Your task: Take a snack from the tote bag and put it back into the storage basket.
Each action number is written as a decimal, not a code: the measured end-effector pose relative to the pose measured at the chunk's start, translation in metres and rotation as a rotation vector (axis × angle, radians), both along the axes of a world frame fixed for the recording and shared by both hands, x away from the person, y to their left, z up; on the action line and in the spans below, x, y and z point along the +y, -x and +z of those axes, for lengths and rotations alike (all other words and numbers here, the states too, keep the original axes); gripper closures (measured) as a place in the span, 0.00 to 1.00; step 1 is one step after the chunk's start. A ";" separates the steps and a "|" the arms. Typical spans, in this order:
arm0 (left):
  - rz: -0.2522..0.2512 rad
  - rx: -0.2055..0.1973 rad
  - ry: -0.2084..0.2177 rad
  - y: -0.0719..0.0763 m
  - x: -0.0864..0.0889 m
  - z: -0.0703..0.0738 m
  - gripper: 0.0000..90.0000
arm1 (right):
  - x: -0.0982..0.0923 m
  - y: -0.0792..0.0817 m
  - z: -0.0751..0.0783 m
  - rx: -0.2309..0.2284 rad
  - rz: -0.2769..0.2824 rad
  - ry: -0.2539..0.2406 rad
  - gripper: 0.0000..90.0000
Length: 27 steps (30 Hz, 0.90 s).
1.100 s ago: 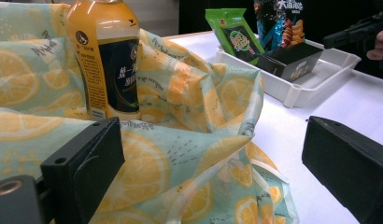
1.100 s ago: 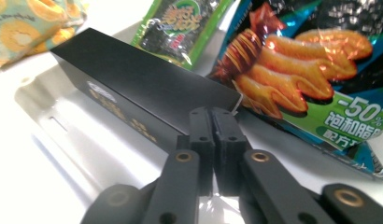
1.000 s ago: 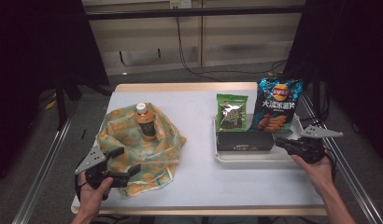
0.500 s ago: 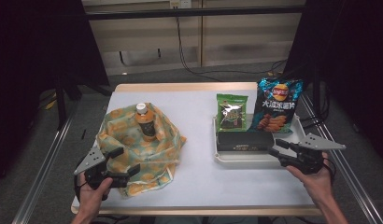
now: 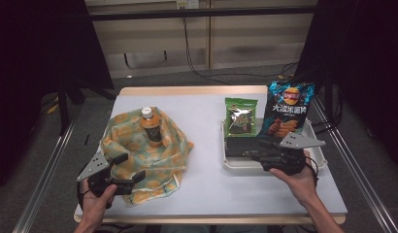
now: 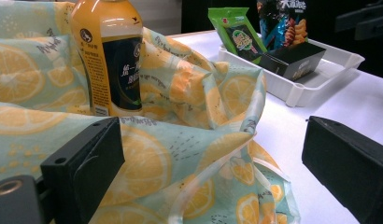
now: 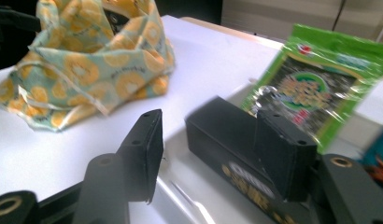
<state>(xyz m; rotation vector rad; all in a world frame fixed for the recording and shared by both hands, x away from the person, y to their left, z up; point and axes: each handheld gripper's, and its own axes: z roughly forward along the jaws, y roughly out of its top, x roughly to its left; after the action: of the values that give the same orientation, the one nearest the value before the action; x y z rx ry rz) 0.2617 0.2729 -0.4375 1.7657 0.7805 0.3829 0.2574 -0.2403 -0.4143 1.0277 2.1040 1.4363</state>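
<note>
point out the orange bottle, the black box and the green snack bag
orange bottle (image 5: pixel 151 129), high view, on its dark label
black box (image 5: pixel 241 144), high view, on its top face in the tray
green snack bag (image 5: pixel 240 116), high view, on the middle of its front

Table brightly lit against dark surroundings; right gripper view slightly motion-blurred.

The left gripper (image 6: pixel 213 163) straddles the lemon-print cloth (image 6: pixel 180 154), jaws apart; the bottle (image 6: pixel 110 56) stands behind.

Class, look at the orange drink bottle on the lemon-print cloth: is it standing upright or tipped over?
Upright. The bottle stands on its base amid the cloth, white cap on top; the left gripper view shows its label vertical.
</note>
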 end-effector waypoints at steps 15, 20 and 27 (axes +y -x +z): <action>-0.043 0.018 -0.049 0.009 -0.014 -0.002 0.06 | 0.085 -0.045 0.001 0.005 0.173 -0.019 0.44; -0.037 0.011 -0.049 0.010 -0.014 -0.001 0.06 | 0.109 -0.057 0.004 0.001 0.213 -0.036 0.42; -0.036 -0.011 -0.024 0.008 -0.009 0.001 0.06 | 0.143 -0.077 -0.001 0.006 0.281 -0.059 0.42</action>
<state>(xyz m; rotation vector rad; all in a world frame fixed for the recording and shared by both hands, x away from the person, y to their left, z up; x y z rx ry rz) 0.2537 0.2643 -0.4368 1.7961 0.7380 0.3792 0.3347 -0.0970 -0.4149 0.7798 2.2935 1.6345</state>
